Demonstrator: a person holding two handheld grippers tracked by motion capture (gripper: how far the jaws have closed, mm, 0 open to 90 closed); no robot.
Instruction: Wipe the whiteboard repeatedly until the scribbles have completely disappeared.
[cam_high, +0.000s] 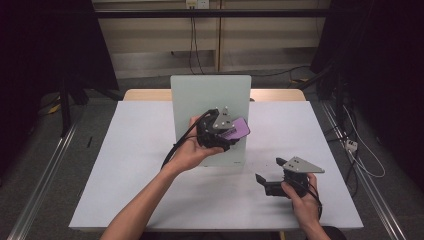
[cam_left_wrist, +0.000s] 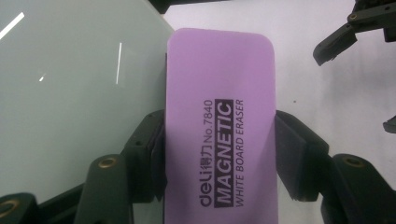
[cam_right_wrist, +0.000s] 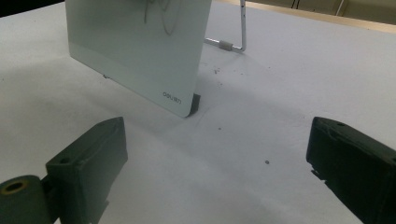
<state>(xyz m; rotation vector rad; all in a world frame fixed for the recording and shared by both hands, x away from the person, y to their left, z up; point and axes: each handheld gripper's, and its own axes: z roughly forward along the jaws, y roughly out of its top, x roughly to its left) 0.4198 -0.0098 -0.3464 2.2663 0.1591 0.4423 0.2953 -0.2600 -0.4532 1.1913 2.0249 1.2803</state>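
The left gripper (cam_left_wrist: 219, 154) clamps a purple eraser (cam_left_wrist: 219, 116) between its fingers (cam_left_wrist: 149, 154) against the glass board (cam_high: 210, 100), while the right gripper (cam_right_wrist: 215, 163) gapes wide, holding nothing.

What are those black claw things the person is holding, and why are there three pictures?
Those are tongs, squeezed by hand. One picture looks down from above the white table. The other two come from little cameras riding on each pair of tongs. The left tongs pinch a purple whiteboard eraser in front of a pale glass board that stands propped up on the table. The right tongs are wide open, holding nothing, near the board's bottom corner. Faint scribbles show on the board in the right tongs' picture.
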